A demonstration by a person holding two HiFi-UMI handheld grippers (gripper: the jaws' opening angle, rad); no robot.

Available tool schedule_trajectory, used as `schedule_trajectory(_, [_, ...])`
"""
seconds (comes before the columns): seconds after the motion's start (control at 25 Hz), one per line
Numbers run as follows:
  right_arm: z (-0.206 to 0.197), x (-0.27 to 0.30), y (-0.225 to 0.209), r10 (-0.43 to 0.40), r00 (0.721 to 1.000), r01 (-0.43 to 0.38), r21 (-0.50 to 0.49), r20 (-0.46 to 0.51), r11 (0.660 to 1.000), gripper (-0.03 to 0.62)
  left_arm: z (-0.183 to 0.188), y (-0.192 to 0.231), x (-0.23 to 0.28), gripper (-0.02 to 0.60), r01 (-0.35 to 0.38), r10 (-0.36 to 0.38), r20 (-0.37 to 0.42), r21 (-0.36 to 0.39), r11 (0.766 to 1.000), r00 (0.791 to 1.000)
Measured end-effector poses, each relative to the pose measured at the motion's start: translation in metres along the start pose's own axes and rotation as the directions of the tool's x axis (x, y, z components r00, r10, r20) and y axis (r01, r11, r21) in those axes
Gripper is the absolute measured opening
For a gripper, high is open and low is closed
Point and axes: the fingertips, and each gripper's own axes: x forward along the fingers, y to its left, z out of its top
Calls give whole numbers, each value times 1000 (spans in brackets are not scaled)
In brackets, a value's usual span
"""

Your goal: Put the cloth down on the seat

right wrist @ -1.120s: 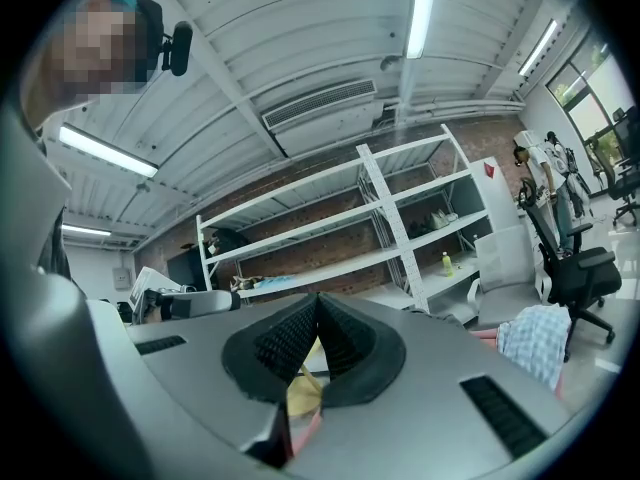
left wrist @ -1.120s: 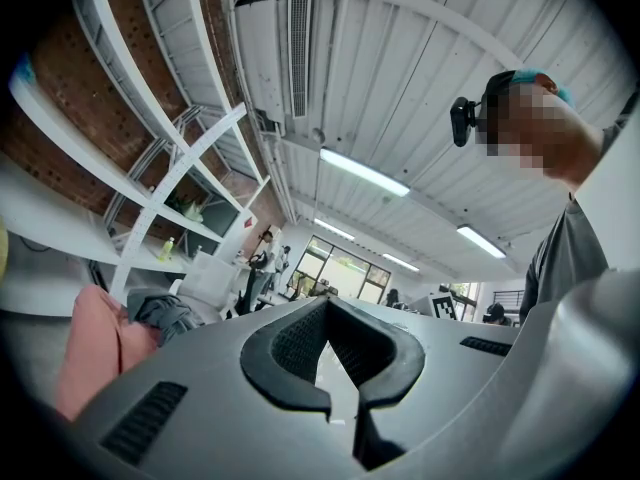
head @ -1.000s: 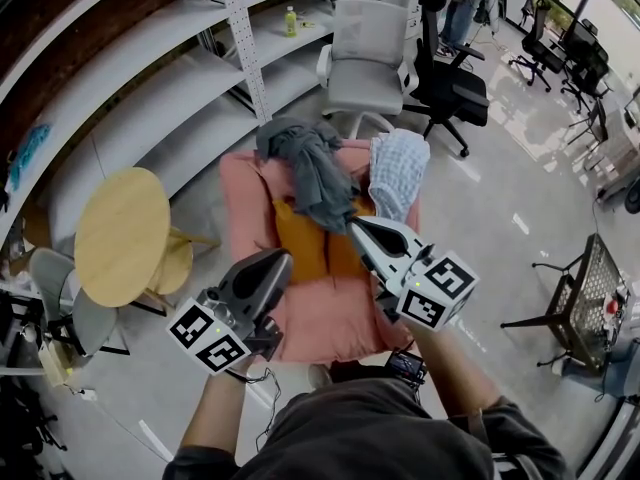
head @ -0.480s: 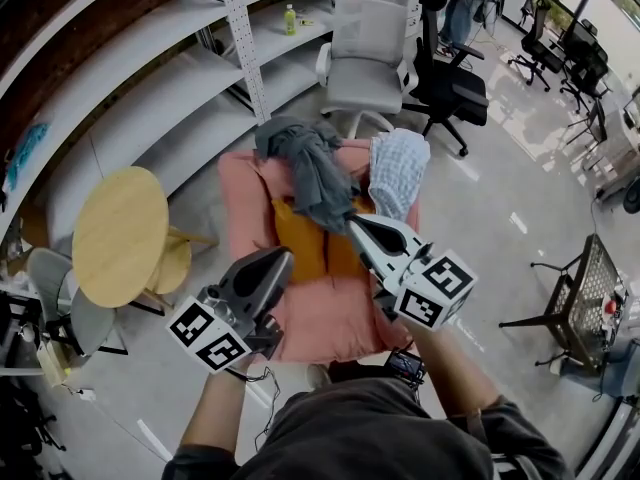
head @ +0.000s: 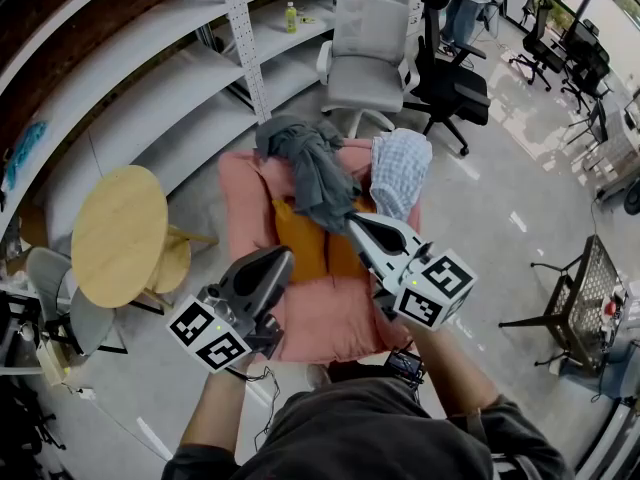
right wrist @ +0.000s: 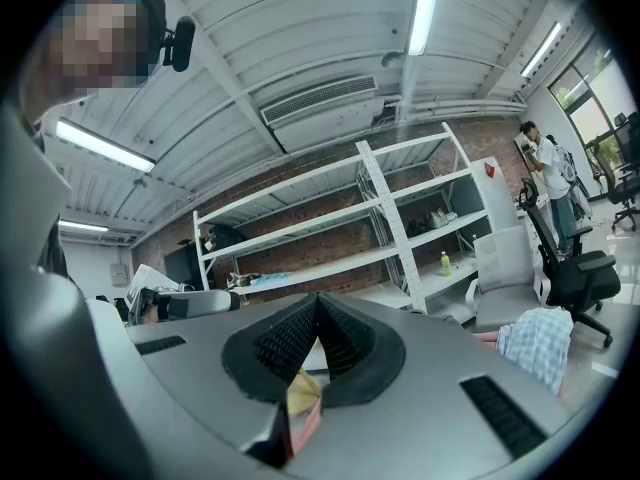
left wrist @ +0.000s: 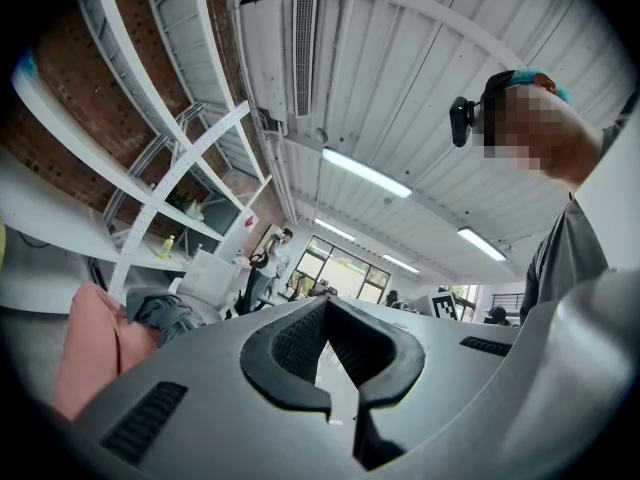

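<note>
Nothing has shifted in the last second. You hold the left claw and right claw still above the pink seat, both closed on nothing. The grey cloth drapes from the backrest onto the seat, with the right claw's tip just beside its hem. That fits a cloth just let go or one about to be taken.

The standing person in a pale top and blue jeans, far off at the right behind the black wheeled office chair, has shifted slightly rightward, the upper body now leaning further right.
</note>
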Motion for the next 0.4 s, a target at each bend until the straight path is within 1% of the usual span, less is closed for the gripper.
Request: schedule_trajectory(0.4, [-4,2,-3,-3,1000,2,-19,-20,1000,15,0,3,2,9,-1,1,-2,-4,1000,1000])
